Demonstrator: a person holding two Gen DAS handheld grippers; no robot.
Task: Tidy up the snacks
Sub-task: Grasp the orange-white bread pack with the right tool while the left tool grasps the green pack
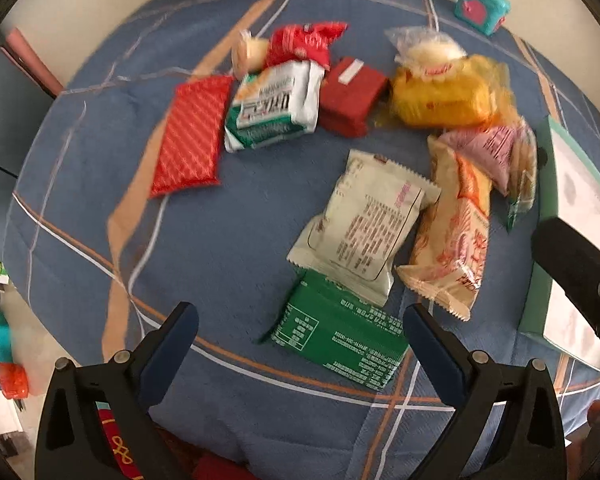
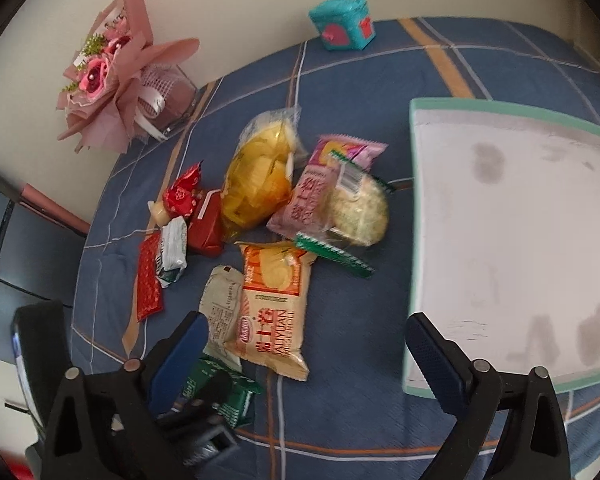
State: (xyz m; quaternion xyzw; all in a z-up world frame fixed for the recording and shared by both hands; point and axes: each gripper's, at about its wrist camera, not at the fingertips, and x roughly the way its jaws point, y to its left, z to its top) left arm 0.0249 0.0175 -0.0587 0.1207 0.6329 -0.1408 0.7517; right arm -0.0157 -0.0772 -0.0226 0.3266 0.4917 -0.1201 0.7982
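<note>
Wrapped snacks lie scattered on a blue plaid cloth. My left gripper [image 1: 300, 320] points straight down and is open, with a green packet [image 1: 340, 340] on the cloth between its fingers, untouched. Just beyond that lie a cream packet [image 1: 364, 224] and an orange-and-cream roll packet [image 1: 456, 248]. My right gripper [image 2: 306, 324] is open above the near end of the same roll packet [image 2: 274, 304], holding nothing. Further back are a yellow bag [image 2: 256, 184], a pink packet [image 2: 304, 208] and a red box [image 1: 352, 96].
A white tray with a mint-green rim [image 2: 500, 106] sits to the right of the snacks. A teal box [image 2: 344, 22] stands at the far edge and a pink bouquet [image 2: 112, 80] at the back left. A red striped packet [image 1: 192, 136] and a green-white packet [image 1: 272, 108] lie left.
</note>
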